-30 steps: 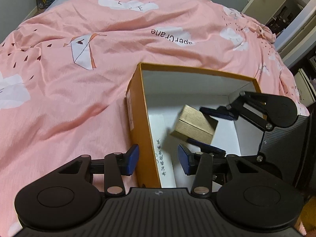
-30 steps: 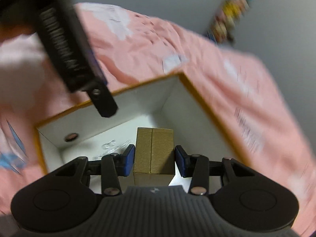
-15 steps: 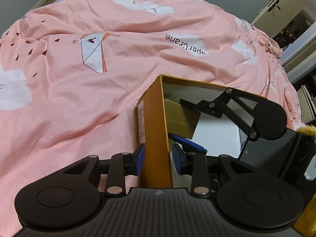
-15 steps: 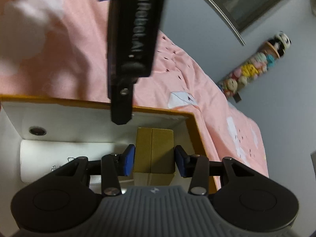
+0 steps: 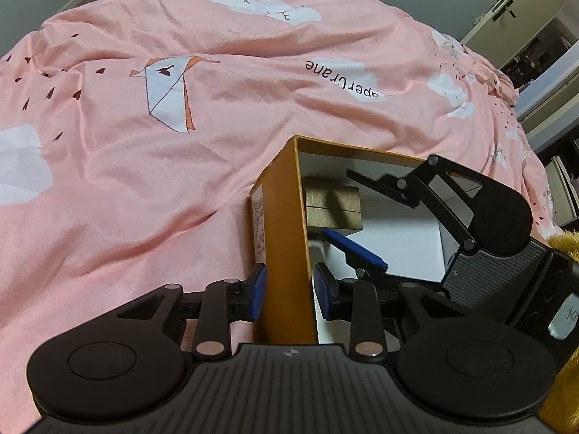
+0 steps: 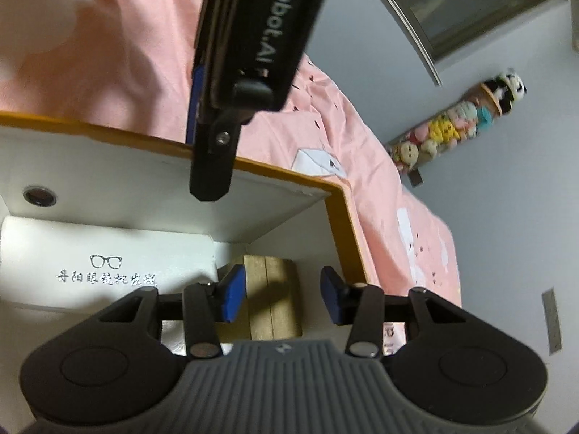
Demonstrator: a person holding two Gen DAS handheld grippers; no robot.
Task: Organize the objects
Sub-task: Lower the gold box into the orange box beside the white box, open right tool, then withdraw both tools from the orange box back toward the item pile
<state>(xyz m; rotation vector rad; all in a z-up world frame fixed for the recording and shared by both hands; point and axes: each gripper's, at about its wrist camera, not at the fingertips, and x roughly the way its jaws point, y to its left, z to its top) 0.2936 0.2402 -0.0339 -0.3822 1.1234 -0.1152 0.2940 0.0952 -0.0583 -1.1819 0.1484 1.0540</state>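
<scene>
An orange box [image 5: 282, 217] with white inside walls lies open on the bed. My left gripper [image 5: 291, 293] straddles its near wall, and both blue pads press on the cardboard. In the right wrist view my left gripper [image 6: 201, 144] comes down over the orange rim [image 6: 289, 175]. A small gold box [image 5: 325, 195] rests in the far inner corner. My right gripper [image 6: 284, 298] reaches in around the gold box [image 6: 275, 289]. Its left pad overlaps the box's edge, and a white strip shows before the right pad. A white glasses case [image 6: 108, 264] lies on the floor of the orange box.
A rumpled pink duvet [image 5: 144, 181] with white crane prints covers the bed around the box. A tube of soft toys [image 6: 463, 123] hangs on the grey wall. A cupboard door [image 5: 524, 11] stands beyond the bed, and a yellow plush [image 5: 564, 238] is at the right edge.
My left gripper's jaws narrowed onto the orange box's wall. My right gripper rolled and sank, taking the gold box from mid-air into the box's corner. A gap now shows at its right pad.
</scene>
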